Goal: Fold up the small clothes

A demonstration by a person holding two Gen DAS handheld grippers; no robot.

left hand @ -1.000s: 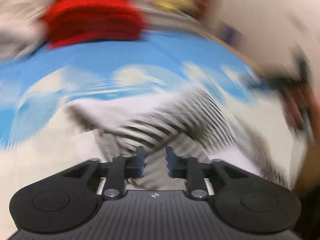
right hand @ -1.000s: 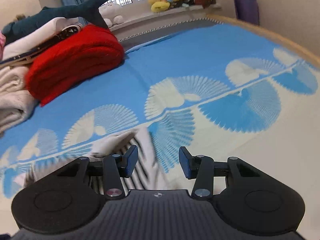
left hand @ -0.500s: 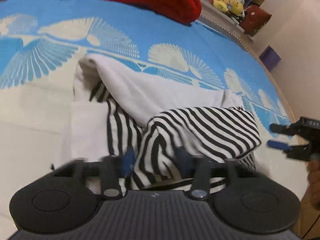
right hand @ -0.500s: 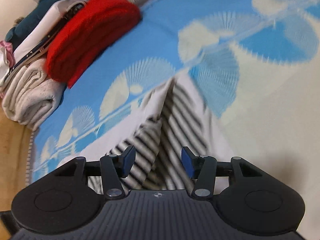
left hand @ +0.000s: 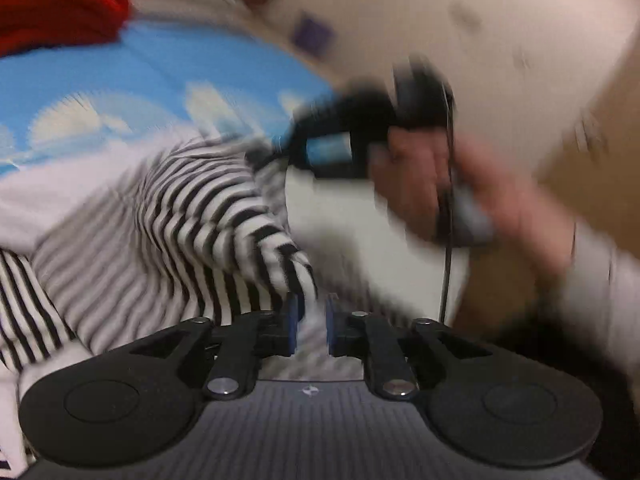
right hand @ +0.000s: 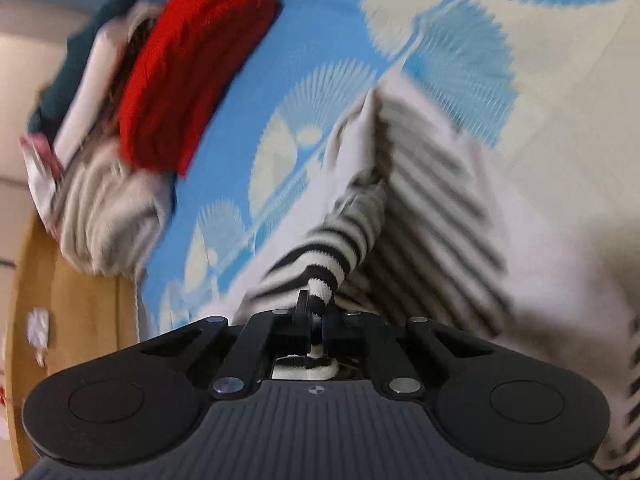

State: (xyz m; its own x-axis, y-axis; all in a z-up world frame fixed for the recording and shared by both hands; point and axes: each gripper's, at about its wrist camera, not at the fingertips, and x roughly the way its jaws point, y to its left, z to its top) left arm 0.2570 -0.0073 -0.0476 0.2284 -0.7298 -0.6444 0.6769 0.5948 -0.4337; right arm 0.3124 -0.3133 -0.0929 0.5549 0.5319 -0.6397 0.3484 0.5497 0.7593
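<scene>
Since half a second ago the right claw [right hand: 316, 316] has closed from wide apart onto a striped cuff, and the left claw [left hand: 308, 328] has narrowed and swung toward the other end of the same striped top [left hand: 172, 216]. The top lies rumpled on the blue and cream bed [right hand: 320, 40], partly lifted where the right claw is clamped on its cuff; white fabric bulges out behind the fingers. The left claw's fingers stand a narrow gap apart, with another striped cuff just at their tips, but the blur keeps me from telling whether any cloth sits between them. In the left view the right claw [left hand: 320, 148] shows, in the person's hand [left hand: 416, 184], near the far sleeve. The risk I see: if the right side pulls before the left has a real hold, the top will drag across the bed in 1 bunch instead of spreading flat. The thick rolled cuff could also slip out of the pinch. A red folded knit [right hand: 192, 76] sits well apart on a stack.
</scene>
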